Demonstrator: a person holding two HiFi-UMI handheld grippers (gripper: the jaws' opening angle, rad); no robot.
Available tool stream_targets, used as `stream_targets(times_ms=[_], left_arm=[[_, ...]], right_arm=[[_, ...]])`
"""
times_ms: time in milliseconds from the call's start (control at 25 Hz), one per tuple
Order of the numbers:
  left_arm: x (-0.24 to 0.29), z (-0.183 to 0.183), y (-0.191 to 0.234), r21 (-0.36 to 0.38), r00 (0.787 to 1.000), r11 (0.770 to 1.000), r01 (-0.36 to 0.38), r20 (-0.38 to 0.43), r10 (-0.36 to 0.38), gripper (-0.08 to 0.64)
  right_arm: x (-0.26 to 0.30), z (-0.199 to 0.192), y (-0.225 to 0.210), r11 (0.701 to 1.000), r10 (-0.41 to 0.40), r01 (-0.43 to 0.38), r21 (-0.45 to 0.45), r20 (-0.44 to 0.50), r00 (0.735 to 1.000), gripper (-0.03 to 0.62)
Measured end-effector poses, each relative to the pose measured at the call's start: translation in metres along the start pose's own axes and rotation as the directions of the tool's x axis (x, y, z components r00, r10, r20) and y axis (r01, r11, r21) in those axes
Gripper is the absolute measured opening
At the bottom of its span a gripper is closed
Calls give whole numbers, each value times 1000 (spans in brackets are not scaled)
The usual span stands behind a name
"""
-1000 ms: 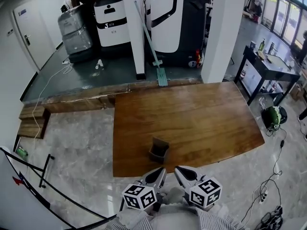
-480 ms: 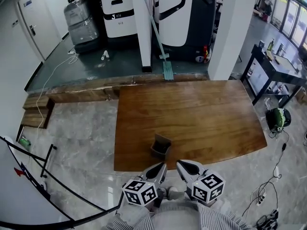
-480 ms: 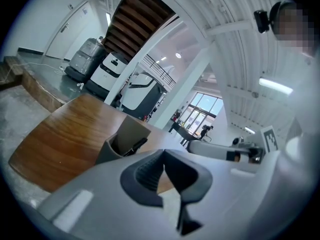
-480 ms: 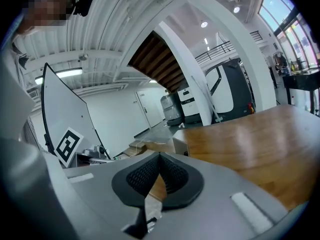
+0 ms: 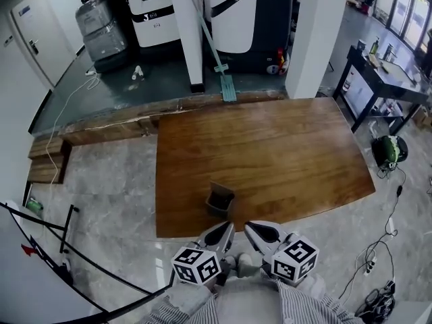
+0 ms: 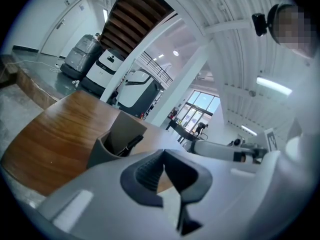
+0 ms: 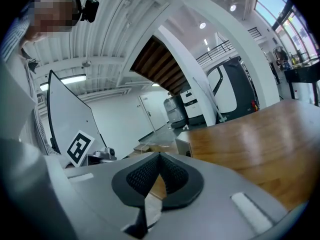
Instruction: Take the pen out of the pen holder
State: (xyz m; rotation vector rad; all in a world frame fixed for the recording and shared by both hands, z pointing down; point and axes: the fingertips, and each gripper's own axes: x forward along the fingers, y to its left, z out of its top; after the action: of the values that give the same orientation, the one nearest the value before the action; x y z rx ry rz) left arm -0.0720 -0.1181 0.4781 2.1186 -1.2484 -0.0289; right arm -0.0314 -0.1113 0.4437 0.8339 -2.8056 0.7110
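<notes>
- A brown wooden desk (image 5: 283, 147) stands on a pale marble floor (image 5: 101, 201).
- Past its far edge rise a broad white pillar (image 5: 309, 39) at right and a slimmer white post (image 5: 189, 39), with a long-handled mop (image 5: 228, 90) leaning beside the post.
- White-and-black machines (image 5: 156, 15) stand at the far side.
- A black table (image 5: 378, 79) is far right, with a green object (image 5: 389, 150) on the floor near it.
- Wooden steps (image 5: 47, 160) sit at left.

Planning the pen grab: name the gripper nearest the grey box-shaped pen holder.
The left gripper: the grey pen holder stands just ahead of its shut jaws; the right gripper sits farther to the side.
</notes>
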Motion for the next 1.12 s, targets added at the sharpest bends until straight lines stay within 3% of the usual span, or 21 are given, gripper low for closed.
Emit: stream_targets(times_ms=[400, 680, 1120], left_arm=[[8, -1, 21, -19, 999, 999, -50, 4, 50, 8], [28, 9, 41, 93, 994, 991, -101, -28, 104, 9], [59, 19, 48, 222, 989, 968, -117, -62, 134, 42]], right_arm=[[15, -14, -23, 998, -57, 59, 20, -78, 995, 0], [30, -20, -38, 996, -51, 58, 67, -109, 993, 0], [39, -33, -52, 986, -25, 42, 160, -110, 994, 0]])
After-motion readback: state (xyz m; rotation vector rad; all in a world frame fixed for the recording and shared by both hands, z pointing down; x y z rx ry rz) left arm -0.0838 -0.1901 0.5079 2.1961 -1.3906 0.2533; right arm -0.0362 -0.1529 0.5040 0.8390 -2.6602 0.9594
